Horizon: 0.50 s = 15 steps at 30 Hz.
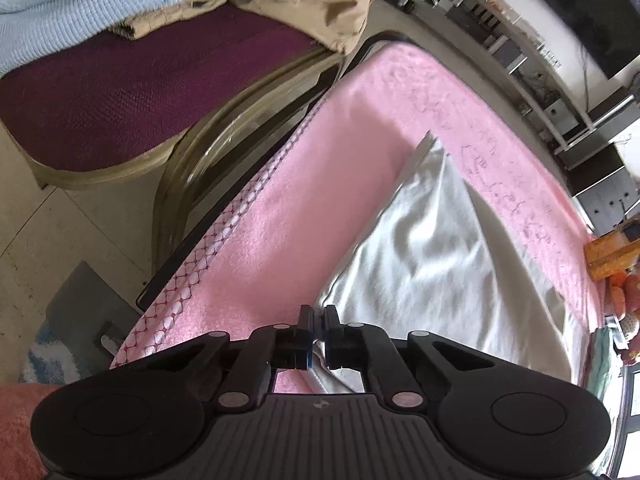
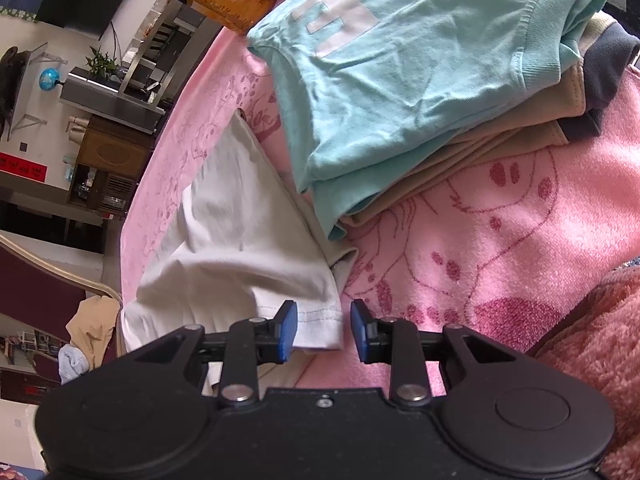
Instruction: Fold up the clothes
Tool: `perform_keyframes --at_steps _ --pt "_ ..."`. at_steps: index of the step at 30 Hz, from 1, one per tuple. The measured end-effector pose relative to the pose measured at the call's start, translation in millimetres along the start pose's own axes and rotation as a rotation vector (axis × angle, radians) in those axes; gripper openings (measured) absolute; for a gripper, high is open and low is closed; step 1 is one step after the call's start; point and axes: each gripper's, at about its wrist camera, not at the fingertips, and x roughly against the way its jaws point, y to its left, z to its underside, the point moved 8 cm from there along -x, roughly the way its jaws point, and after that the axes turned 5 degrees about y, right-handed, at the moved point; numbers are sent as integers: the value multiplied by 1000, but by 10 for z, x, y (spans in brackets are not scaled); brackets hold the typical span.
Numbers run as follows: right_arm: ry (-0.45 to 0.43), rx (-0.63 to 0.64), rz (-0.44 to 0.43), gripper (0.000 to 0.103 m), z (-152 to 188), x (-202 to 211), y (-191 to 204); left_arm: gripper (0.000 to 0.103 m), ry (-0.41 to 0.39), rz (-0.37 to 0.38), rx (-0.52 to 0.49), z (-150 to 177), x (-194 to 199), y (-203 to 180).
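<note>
A chair with a maroon seat (image 1: 120, 92), carrying a light blue knit (image 1: 68, 12) and a tan garment (image 1: 320, 4), is shown in full only in the left wrist view. The stack of folded clothes, topped by a mint T-shirt (image 2: 400, 72) over beige (image 2: 460, 160) and dark layers, is shown only in the right wrist view. The white garment (image 1: 432, 256) is seen in both views, lying on the pink blanket (image 1: 280, 216) that covers the bench, just beside the stack.

The near edge of the white garment is hidden behind both gripper bodies. The lower layers of the stack are largely covered. The background shelving is too distorted to be read.

The left hand-held gripper (image 1: 317, 314) is pointed steeply downward, its jaws pressed together on the near corner of the white garment. The right hand-held gripper (image 2: 324, 316) is also angled downward, its jaws spread apart, with the hemmed corner of the white garment (image 2: 248, 240) lying between the blue pads (image 2: 288, 330) but not pressed.
</note>
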Motion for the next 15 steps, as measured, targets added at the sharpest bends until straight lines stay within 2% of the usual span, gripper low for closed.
perform_keyframes --at_steps 4,8,10,12,15 --pt "2 -12 -15 32 4 21 -5 3 -32 50 34 -44 118 47" --pt "-2 -18 -10 31 10 15 -6 3 -29 78 82 -67 138 116" --pt "-10 -11 4 24 11 4 -3 3 -26 77 88 -67 138 128" --pt "-10 0 13 7 18 -13 4 3 -24 70 85 -64 139 129" --pt "-38 22 -16 5 5 46 66 3 -21 56 80 -73 135 129"
